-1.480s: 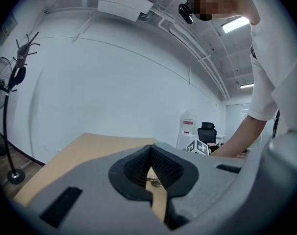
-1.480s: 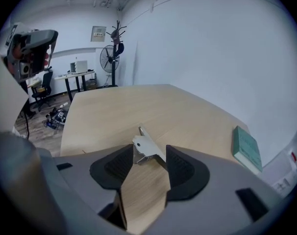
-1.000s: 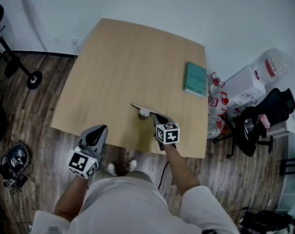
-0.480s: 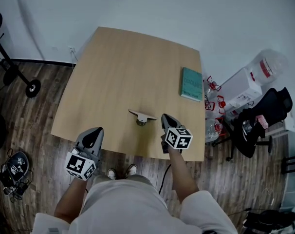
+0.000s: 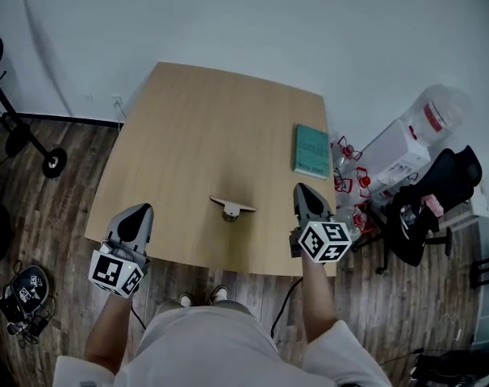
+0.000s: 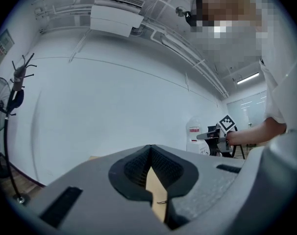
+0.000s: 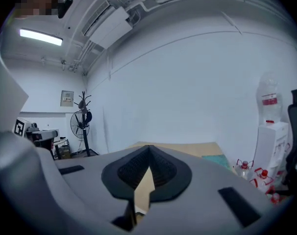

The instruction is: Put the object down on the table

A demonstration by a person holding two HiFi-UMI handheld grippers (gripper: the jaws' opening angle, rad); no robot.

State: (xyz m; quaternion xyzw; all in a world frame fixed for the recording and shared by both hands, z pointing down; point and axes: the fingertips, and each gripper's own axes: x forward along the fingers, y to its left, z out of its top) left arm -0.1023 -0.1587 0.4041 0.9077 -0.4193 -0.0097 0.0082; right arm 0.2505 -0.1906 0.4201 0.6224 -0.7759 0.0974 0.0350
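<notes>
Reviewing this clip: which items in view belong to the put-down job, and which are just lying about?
Job: wooden piece, resting on the table; right claw and left claw, both shut, empty.
Lying about: green book on the table; water jug, white box, black chair.

Count: 1 worktop (image 5: pixel 188 127), left hand-held gripper (image 5: pixel 138 213) + right hand-held gripper (image 5: pixel 304 190) = 2, 1 object (image 5: pixel 231 208) between them, 1 book (image 5: pixel 311 151) past the right.
</notes>
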